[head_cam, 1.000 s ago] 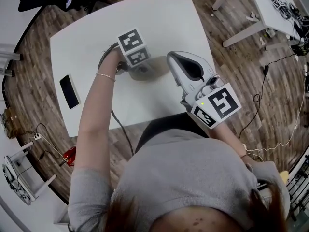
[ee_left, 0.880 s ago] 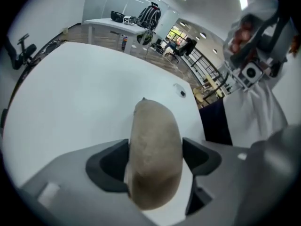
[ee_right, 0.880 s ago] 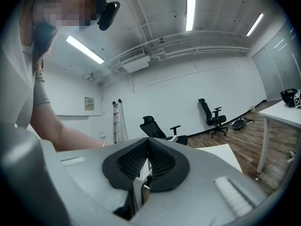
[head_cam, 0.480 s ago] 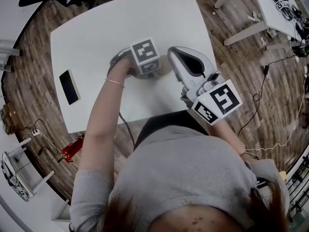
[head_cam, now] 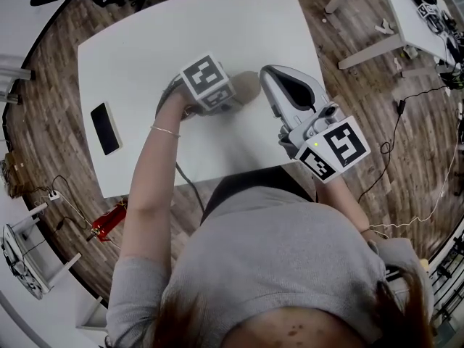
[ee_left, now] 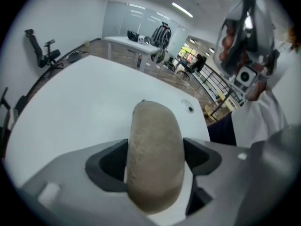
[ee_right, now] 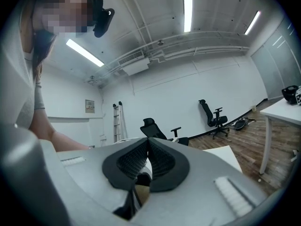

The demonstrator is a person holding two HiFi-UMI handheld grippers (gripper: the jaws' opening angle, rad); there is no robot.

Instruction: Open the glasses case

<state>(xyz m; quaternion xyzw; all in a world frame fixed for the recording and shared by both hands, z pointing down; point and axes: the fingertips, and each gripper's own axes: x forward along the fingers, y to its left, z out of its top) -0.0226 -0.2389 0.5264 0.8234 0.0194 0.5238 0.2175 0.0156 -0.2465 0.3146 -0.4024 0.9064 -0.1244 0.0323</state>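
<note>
**1. Change of state.** The jaws of the left hand-held gripper [ee_left: 155,158] had just been opening, with the case [ee_left: 154,126] between them. The pads lay against its two long sides, so the grip was judged looser but kept, not released. In the head view the left cube [head_cam: 206,82] had tilted over the last second. The case, which earlier showed at 6 o'clock of that cube, now showed at its 3 o'clock. The right hand-held gripper [ee_right: 149,147] had stayed clenched with nothing between its pads. It hung at 3 o'clock of the case, near it but apart.

**2. Position of the task item.** The case lay near the middle of the bench [head_cam: 145,56], its rounded far end pointing away from the left jaws. Its tan surface showed no parted seam, so the lid was judged shut.

**3. Meaning for the task.** The left hand was judged to be resetting its hold to steady the case. Opening had not begun, and the right jaws were not yet on the lid.

**4. Markings.**
- No brand or label showed on the case.
- The left cube and the right cube [head_cam: 335,149] carried black-and-white square patterns, not text.
- The phone [head_cam: 106,127], at 9 o'clock on the bench, had a dark screen.
- The wall sign [ee_right: 90,106] was too small to read.
</note>
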